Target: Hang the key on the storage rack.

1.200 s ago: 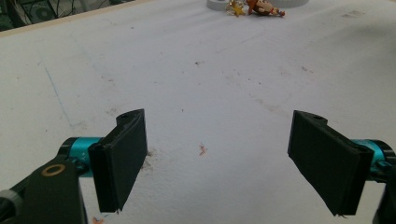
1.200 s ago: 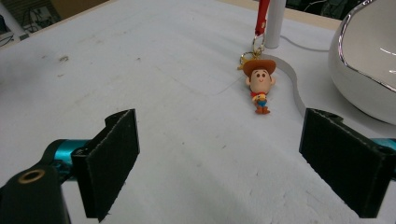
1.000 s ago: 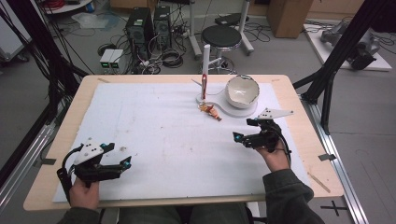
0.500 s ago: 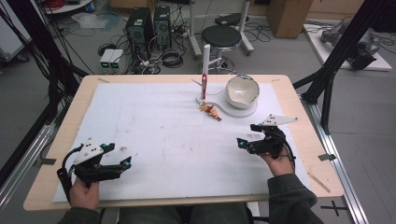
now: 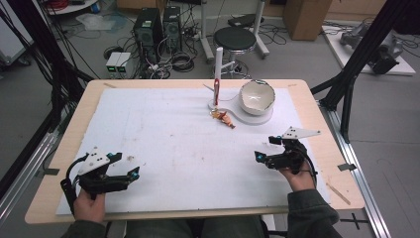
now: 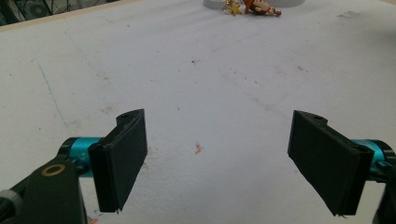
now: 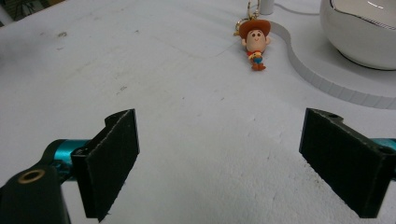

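A small cowboy figure keychain (image 5: 225,118) (image 7: 255,41) (image 6: 252,6) lies on the white mat, at the foot of a white post stand (image 5: 217,72). A white bowl (image 5: 256,96) (image 7: 364,30) sits on the stand's flat base just right of it. My left gripper (image 5: 131,174) (image 6: 219,163) rests low at the front left of the mat, jaws wide open with nothing between them. My right gripper (image 5: 258,157) (image 7: 219,161) is at the front right, also open and empty, pointing left toward the mat's middle, well short of the keychain.
The white foam mat (image 5: 163,144) covers most of the wooden table (image 5: 94,91). The stand's base plate (image 5: 247,116) forms a low raised edge at the back. A stool, computers and cables stand on the floor beyond the table.
My right gripper has drawn back toward the front right of the table and slightly lower. The left gripper has stayed in place. Both remain open.
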Demonstrator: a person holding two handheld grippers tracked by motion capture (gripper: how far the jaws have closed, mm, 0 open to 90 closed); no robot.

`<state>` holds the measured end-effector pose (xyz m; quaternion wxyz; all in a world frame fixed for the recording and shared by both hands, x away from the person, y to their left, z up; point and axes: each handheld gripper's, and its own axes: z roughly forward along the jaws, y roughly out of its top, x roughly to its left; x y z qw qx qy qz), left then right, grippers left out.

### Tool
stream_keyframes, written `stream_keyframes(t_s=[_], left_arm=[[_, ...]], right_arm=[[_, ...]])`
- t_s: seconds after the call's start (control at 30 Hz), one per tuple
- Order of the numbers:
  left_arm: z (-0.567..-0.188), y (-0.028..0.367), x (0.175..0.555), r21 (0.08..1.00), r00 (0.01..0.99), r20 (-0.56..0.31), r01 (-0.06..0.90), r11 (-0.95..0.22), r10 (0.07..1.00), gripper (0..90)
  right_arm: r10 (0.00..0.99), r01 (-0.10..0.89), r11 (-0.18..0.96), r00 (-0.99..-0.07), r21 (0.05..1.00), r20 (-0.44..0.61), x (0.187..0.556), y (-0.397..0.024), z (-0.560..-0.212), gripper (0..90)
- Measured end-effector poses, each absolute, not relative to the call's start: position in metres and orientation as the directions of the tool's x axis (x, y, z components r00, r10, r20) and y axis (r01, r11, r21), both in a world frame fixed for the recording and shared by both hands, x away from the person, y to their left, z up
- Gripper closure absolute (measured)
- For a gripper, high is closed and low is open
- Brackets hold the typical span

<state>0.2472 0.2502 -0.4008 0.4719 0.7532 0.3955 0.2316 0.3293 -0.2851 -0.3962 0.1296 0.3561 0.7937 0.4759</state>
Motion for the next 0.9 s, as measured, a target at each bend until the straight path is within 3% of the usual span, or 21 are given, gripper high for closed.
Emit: stream_keyframes(t_s=[0.9], left_arm=[[-0.402, 0.247, 0.248, 0.889, 0.593, -0.025, 0.381, -0.254, 0.805, 20.3]], right_arm=[[0.690, 0.438, 0.289, -0.712, 0.851, 0.132, 0.309, -0.300, -0.408, 11.2]])
